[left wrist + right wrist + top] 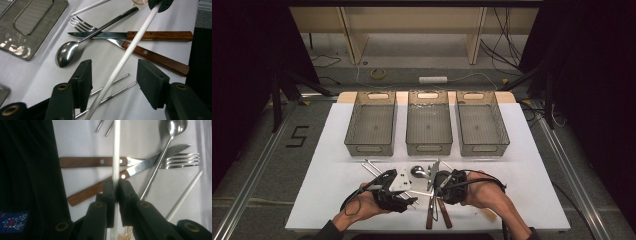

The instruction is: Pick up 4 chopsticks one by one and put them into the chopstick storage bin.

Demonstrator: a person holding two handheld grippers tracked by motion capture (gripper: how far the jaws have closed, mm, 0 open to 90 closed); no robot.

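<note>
Two grippers share one white chopstick point(122, 61) above the desk point(522, 165): right gripper point(115, 185) fingers clamp it tight, while left gripper point(113, 75) fingers stand half open around it, likely for a handover.

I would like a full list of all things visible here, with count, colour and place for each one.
Bins: three, grey see-through, in a row at the far side of the table.
Table: one, white top.
White chopstick: one, clamped between the right gripper's jaws, its other end between the left gripper's jaws.
Second white chopstick: one, lying on the table beside the fork.
Metal chopsticks: two, silver, side by side on the table.
Spoon: one, silver, lying across the knife.
Fork: one, silver, wooden handle.
Knife: one, steel blade, wooden handle.
Left gripper: one, black, jaws apart around the white chopstick.
Right gripper: one, black, shut.
Hands: two, at the near edge.
</note>
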